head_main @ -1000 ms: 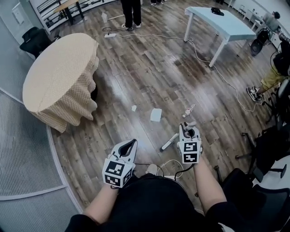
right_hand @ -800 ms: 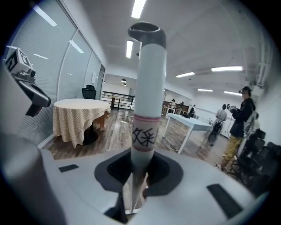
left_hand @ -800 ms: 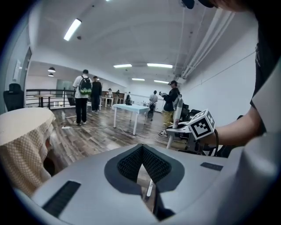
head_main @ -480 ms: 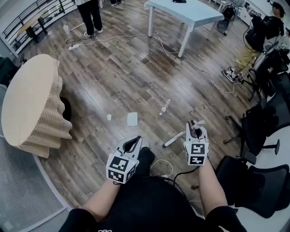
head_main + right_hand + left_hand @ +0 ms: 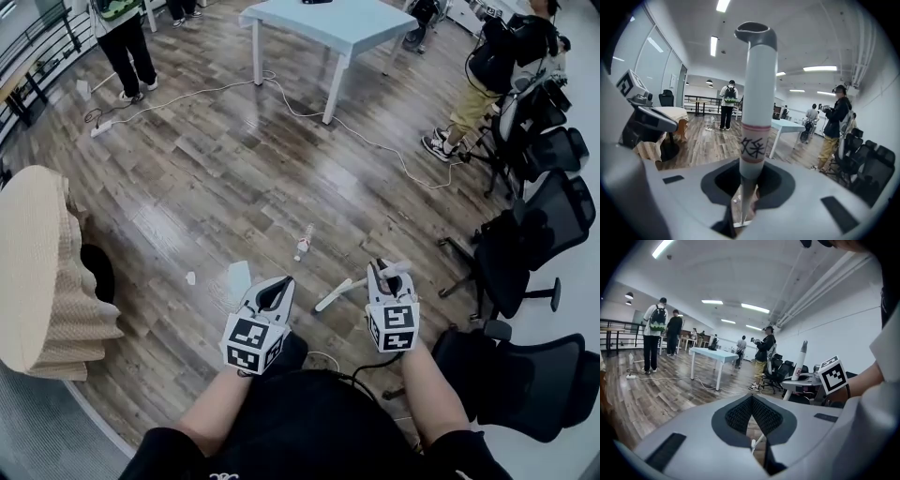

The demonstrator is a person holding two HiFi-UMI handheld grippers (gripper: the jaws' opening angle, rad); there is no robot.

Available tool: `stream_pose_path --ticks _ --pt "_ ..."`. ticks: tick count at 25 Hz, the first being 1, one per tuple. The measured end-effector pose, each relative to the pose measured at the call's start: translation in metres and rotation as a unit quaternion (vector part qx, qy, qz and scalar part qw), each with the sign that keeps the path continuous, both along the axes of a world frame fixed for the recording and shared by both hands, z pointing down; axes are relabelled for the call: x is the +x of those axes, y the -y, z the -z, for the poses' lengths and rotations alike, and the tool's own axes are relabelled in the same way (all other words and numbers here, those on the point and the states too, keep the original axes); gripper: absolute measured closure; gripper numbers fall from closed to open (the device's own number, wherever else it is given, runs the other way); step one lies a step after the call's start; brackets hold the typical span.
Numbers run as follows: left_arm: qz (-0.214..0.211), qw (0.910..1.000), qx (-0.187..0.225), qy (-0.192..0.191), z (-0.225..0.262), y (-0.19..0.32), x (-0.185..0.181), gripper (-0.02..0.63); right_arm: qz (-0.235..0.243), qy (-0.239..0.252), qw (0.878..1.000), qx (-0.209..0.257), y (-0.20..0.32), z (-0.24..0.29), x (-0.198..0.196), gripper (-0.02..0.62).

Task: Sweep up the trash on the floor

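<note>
Above the wood floor (image 5: 234, 169), right gripper (image 5: 389, 272) jaws clamp a white handle (image 5: 337, 295); left gripper (image 5: 277, 286) jaws closed.

L claw (image 5: 278, 283) shut, empty; R claw (image 5: 391, 272) clamped on handle (image 5: 757, 93).

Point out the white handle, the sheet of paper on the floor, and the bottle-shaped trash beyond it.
white handle (image 5: 758, 93): right gripper view, on the shaft above the printed band.
sheet of paper (image 5: 238, 278): head view, middle of the sheet.
bottle-shaped trash (image 5: 303, 244): head view, middle of its body.
</note>
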State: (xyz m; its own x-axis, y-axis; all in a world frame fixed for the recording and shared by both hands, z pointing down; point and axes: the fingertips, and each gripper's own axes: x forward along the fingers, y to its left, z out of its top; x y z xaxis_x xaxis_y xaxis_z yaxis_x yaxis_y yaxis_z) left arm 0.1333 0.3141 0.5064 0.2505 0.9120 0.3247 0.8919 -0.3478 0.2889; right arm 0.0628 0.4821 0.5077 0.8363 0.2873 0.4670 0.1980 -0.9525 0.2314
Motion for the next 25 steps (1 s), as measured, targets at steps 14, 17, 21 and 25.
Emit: stream_pose_path --ticks 14,17,21,25 --pt "0.037 0.9992 -0.004 0.010 -0.005 -0.053 0.107 0.611 0.054 0.030 0.998 0.000 -0.049 -0.004 0.098 0.523" --pt "0.079 0.9968 0.000 0.006 -0.004 -0.034 0.121 0.611 0.126 0.053 0.990 -0.035 -0.038 -0.011 0.124 0.522" --pt "0.163 0.9865 0.009 0.010 -0.008 -0.004 0.135 0.611 0.225 0.083 0.968 -0.074 -0.033 -0.034 0.158 0.520" --pt "0.251 0.9676 0.025 0.009 -0.012 0.021 0.138 0.611 0.264 0.093 0.956 -0.088 -0.058 -0.056 0.186 0.522"
